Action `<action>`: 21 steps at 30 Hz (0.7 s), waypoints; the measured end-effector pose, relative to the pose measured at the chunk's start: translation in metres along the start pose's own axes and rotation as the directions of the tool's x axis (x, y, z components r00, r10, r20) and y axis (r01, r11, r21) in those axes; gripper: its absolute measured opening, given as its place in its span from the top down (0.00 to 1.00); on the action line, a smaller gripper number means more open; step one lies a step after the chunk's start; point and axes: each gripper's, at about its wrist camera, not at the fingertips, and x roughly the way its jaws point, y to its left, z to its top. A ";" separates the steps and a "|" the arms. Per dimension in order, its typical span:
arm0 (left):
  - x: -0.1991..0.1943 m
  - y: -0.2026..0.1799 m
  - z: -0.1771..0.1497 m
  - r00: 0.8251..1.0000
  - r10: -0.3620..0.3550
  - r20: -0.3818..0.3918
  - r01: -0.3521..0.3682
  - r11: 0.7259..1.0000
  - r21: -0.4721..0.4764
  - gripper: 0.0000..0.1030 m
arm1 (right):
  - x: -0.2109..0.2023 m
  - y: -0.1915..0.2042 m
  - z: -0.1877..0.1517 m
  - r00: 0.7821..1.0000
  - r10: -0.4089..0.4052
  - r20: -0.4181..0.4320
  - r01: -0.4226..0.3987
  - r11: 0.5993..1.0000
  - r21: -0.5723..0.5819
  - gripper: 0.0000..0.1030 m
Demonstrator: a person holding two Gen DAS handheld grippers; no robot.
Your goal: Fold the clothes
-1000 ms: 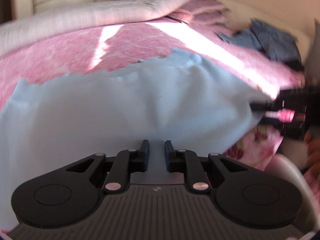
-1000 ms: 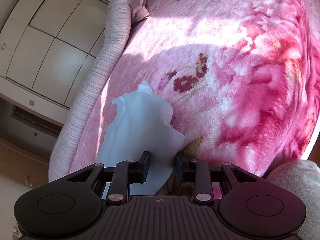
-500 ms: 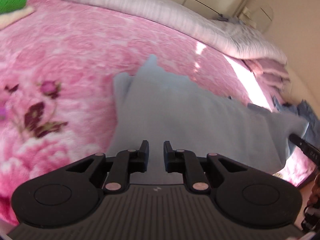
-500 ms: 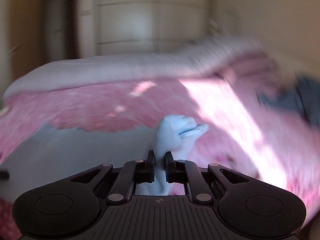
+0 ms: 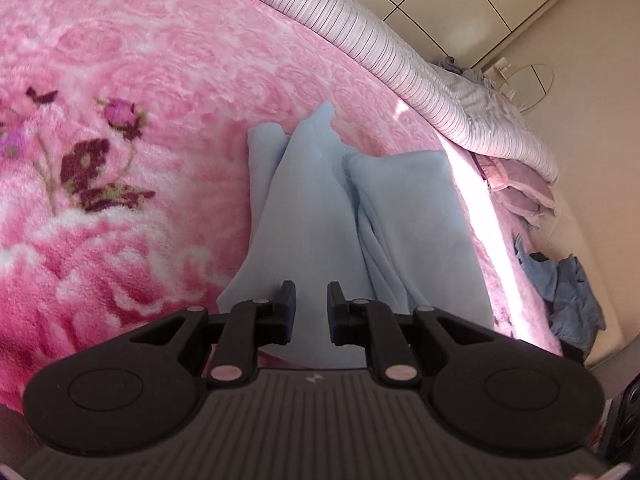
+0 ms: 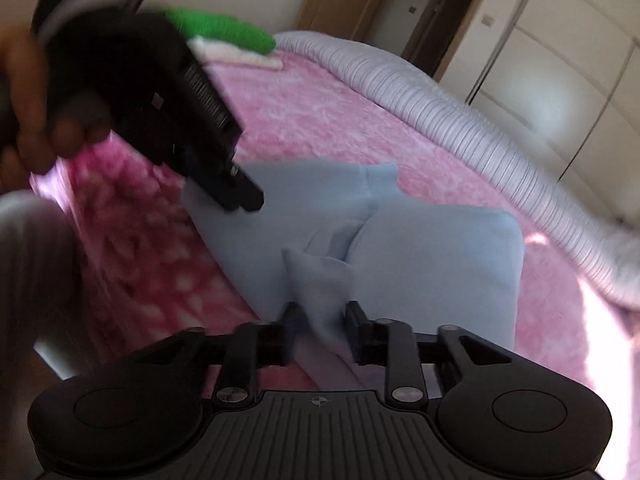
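Observation:
A light blue garment lies folded lengthwise on the pink floral blanket, its two halves side by side. My left gripper sits at its near end, shut on the cloth with only a narrow gap. In the right wrist view the left gripper, held by a hand, rests its tips on the garment's left edge. My right gripper is at the near edge. Its jaws are opening, and a raised bunch of blue cloth stands loose between them.
A grey striped bolster runs along the bed's far side, with wardrobe doors behind. A pile of blue clothes and folded purple cloth lie at the right. A green and white item sits at the bed's far end.
The garment went from spread wide to folded in half. The right gripper swung its end across toward the left gripper, then parted its jaws. Both views rolled strongly.

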 end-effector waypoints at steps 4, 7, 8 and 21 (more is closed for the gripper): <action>0.003 -0.002 0.005 0.997 -0.073 -0.006 0.073 0.996 -0.053 0.82 | -0.026 -0.046 0.005 0.997 0.053 0.049 -0.061 0.982 0.180 0.67; 0.016 -0.001 0.011 0.989 -0.142 -0.036 0.137 0.983 -0.120 0.78 | -0.052 -0.081 -0.004 0.997 0.024 0.077 -0.048 0.941 0.334 0.66; 0.022 -0.001 0.013 0.986 -0.161 -0.050 0.153 0.978 -0.142 0.77 | -0.055 -0.096 -0.010 0.998 -0.001 0.057 -0.022 0.910 0.414 0.66; 0.104 -0.010 0.048 0.950 -0.275 -0.149 0.231 0.938 -0.257 0.72 | 0.016 -0.186 -0.047 0.964 0.110 -0.244 0.144 0.557 0.818 0.66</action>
